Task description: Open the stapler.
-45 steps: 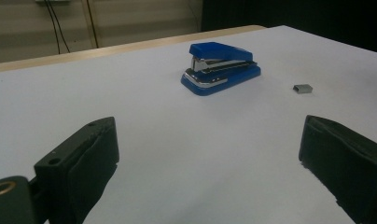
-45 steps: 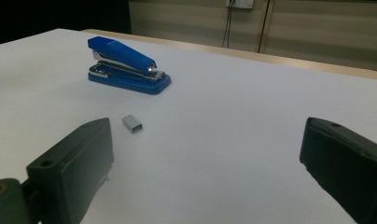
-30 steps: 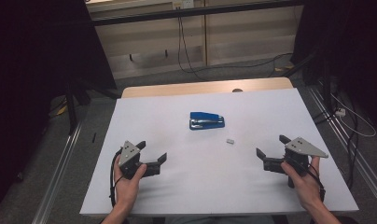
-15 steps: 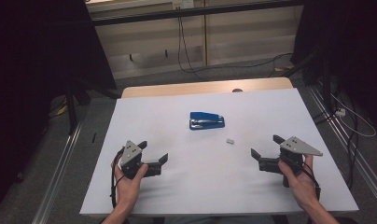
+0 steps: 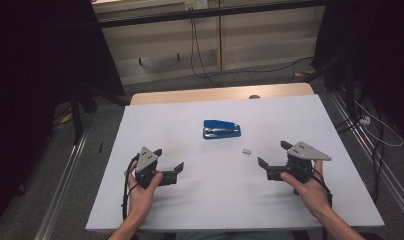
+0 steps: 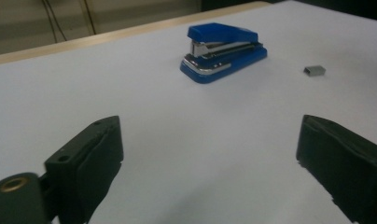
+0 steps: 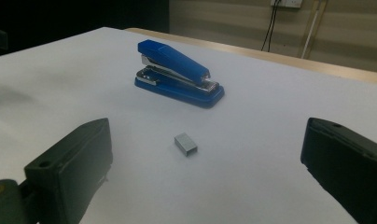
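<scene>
right claw (image 5: pixel 270 161) and left claw (image 5: pixel 168 162) both gape wide and empty, low over the near half of the desk (image 5: pixel 215 200).
we judge the blue stapler (image 5: pixel 221 129), mid-desk toward the far edge, rigid, fairly heavy and smooth: grip across its long sides. staple block (image 5: pixel 247 150), just right of and nearer than it, is light, brittle, slippery; pinch its flat sides. both hands hold the claws level, angled inward.

Both hand-held units, left gripper (image 5: pixel 169 165) and right gripper (image 5: pixel 273 157), have black bodies, blocky black jaws with small screw holes, grey three-cornered top plates, trailing black cables; forearms bare, no sleeves visible.
</scene>
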Available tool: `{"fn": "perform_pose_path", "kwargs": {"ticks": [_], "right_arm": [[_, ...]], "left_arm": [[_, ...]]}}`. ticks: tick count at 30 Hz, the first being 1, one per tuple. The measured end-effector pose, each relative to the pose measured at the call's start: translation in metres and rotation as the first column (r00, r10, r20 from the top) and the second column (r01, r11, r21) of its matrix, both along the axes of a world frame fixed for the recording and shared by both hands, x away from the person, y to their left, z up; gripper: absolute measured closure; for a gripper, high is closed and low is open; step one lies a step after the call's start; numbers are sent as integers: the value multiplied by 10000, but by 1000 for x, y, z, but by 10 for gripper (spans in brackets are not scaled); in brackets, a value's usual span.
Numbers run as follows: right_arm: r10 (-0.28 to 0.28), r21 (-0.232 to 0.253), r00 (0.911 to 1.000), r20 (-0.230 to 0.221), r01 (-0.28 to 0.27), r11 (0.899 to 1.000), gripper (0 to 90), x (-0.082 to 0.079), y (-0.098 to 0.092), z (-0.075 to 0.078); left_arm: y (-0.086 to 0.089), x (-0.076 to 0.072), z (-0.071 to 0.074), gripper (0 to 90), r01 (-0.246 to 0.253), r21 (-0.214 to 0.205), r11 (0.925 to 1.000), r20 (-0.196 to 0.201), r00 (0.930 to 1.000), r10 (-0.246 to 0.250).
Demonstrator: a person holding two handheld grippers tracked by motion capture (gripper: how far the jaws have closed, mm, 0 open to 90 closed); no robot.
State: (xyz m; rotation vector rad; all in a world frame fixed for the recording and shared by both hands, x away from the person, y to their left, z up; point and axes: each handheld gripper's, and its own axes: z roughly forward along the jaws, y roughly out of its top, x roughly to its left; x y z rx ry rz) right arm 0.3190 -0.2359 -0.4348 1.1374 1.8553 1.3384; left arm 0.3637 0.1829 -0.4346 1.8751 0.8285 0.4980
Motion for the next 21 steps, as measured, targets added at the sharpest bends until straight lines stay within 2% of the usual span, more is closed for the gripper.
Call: {"fn": "perform_pose_path", "kwargs": {"ticks": [1,4,9,10,13,15,18,20,21], "right_arm": [[-30,-140,10000,73,31,9999,21,2,2,0],[70,101,10000,-25,-70,9999,21,7,6,1],[288,31,9996,16,-288,9996,31,13,13,2],[340,88,9994,5,-340,9994,31,14,14,2],[453,196,9990,-54,-452,9988,37,19,19,5],[606,187,9981,-117,-604,9980,46,22,23,6],[804,182,9967,-149,-801,9966,48,28,29,7],[929,131,9956,-86,-928,9956,46,31,33,7],[961,133,9953,-78,-960,9953,45,33,35,7]], "left_arm": [[-1,1,-1,88,0,-61,10000,-69,10000,0],[-7,5,-1,89,1,80,10000,18,10000,-1],[-13,10,2,73,99,-309,9995,-368,9993,-111],[-14,11,3,73,162,-333,9993,-357,9992,-174],[-19,13,6,67,217,-140,9997,0,9998,-217],[-21,14,7,63,602,-207,9980,278,9978,-596],[-23,15,8,59,718,-295,9970,139,9973,-714],[-24,17,9,53,603,-321,9977,148,9981,-599],[-25,20,9,53,536,-468,9975,144,9985,-529]]}}
